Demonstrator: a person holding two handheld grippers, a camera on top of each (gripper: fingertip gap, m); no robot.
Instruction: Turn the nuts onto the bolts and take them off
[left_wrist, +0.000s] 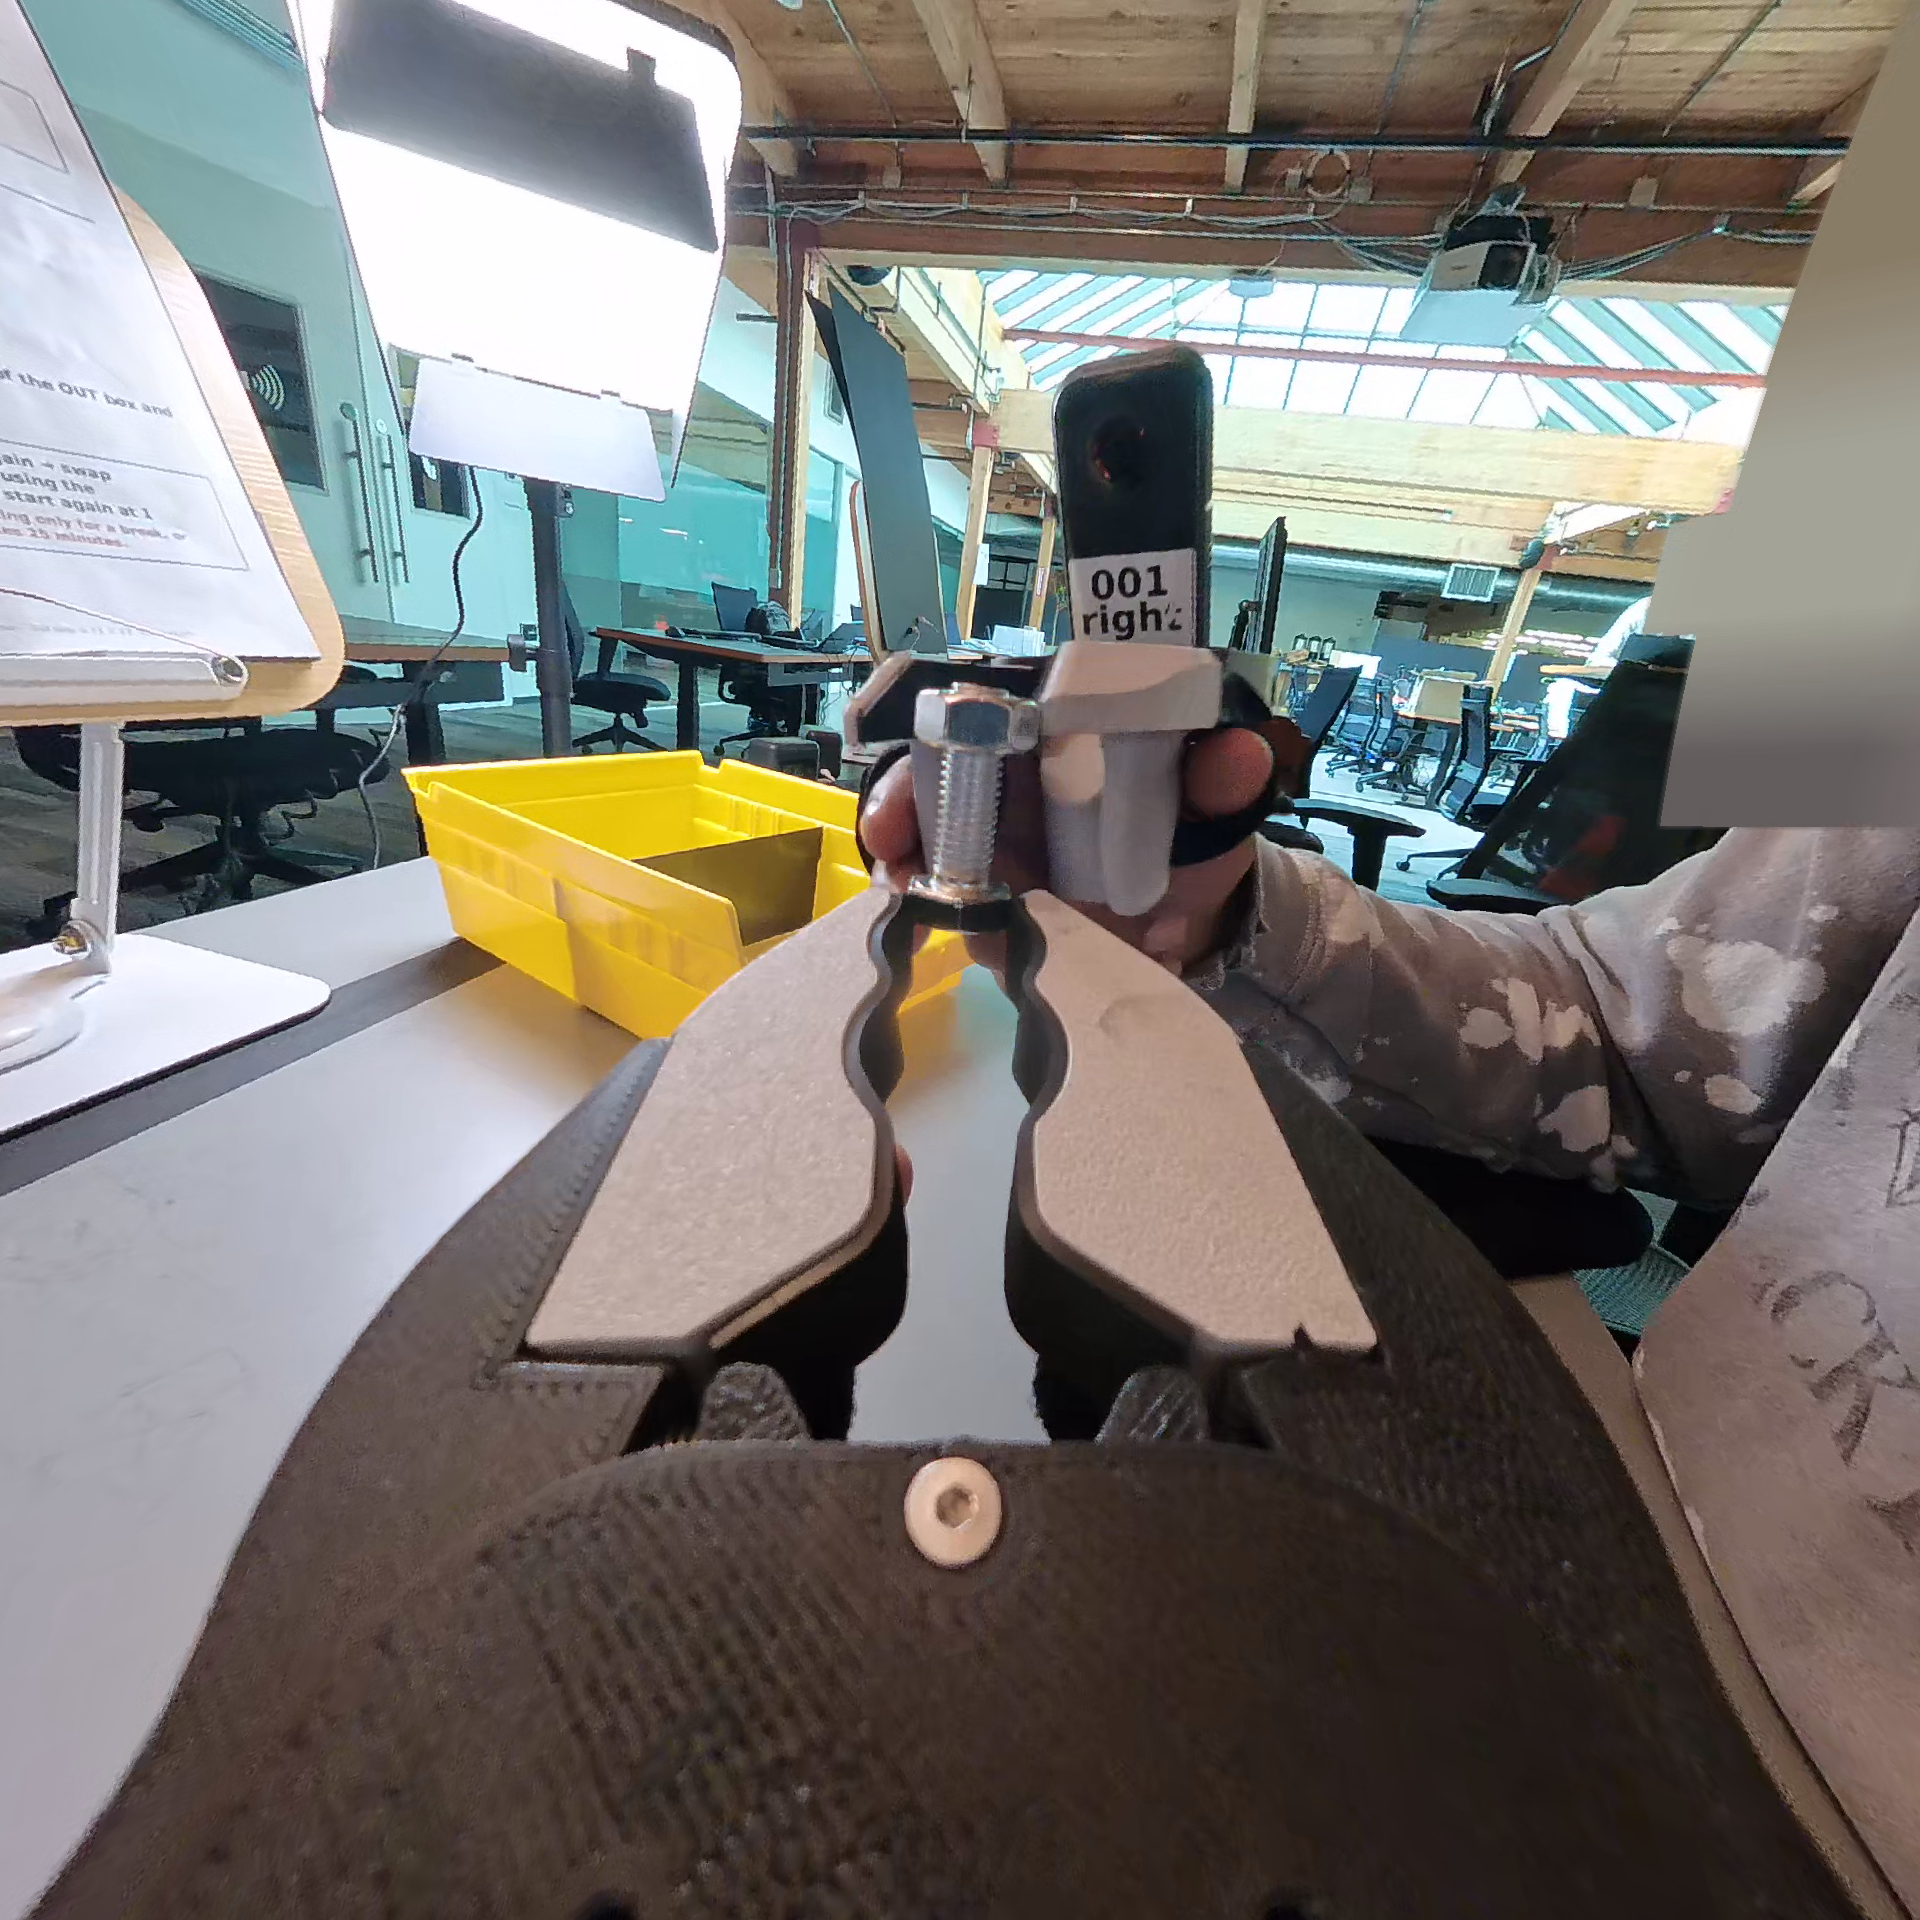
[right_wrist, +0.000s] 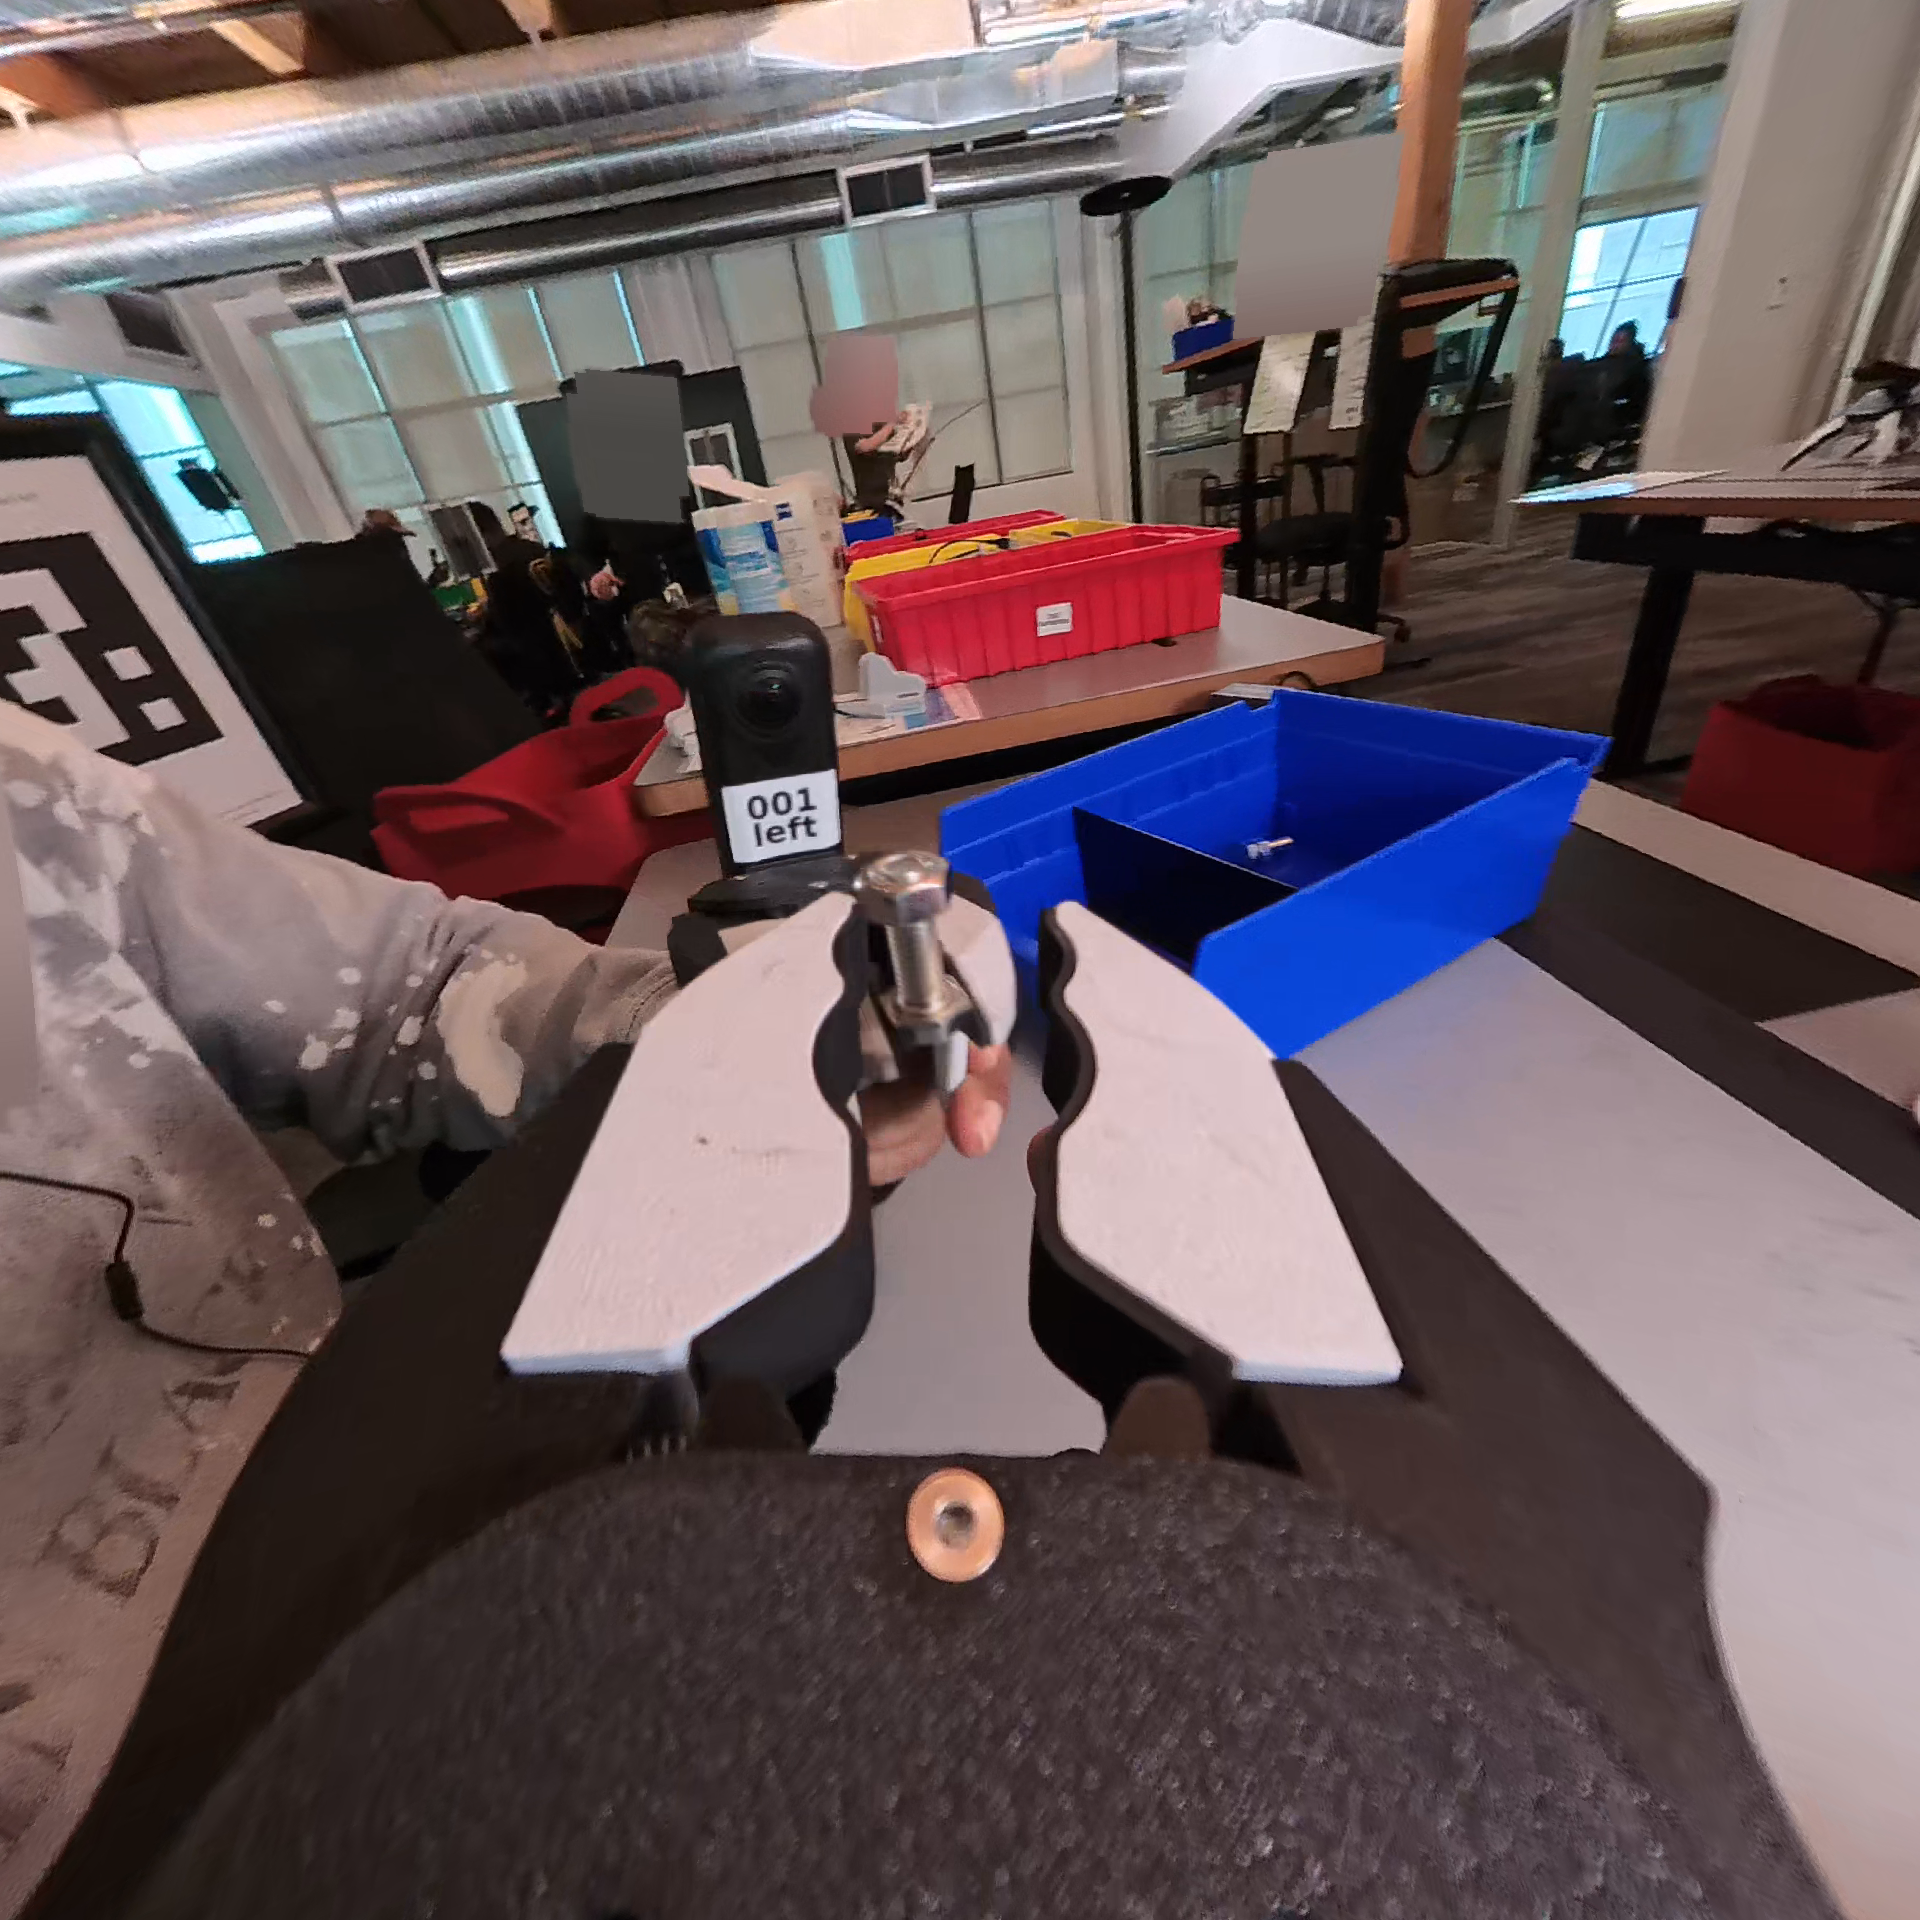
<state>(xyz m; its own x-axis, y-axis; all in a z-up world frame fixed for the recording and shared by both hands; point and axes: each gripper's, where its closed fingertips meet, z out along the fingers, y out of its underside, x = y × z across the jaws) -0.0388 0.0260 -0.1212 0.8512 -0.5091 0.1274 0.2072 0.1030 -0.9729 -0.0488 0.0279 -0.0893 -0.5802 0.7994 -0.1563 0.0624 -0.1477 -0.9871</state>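
A silver hex bolt stands upright in the air, head up, with a nut at the lower end of its thread. My left gripper is shut on the nut and carries the bolt. In the right wrist view the bolt and nut sit just past my right gripper. Its jaws stand apart, wider than the bolt head, which lies close to its left finger. The right gripper faces me at bolt-head height in the left wrist view. The left gripper shows around the nut.
A yellow bin stands on the grey table behind the bolt. A paper stand with a white base is at the left. A blue divided bin holding a small bolt stands to the right. The person's sleeve reaches in. The grippers are tip to tip, or close to it.
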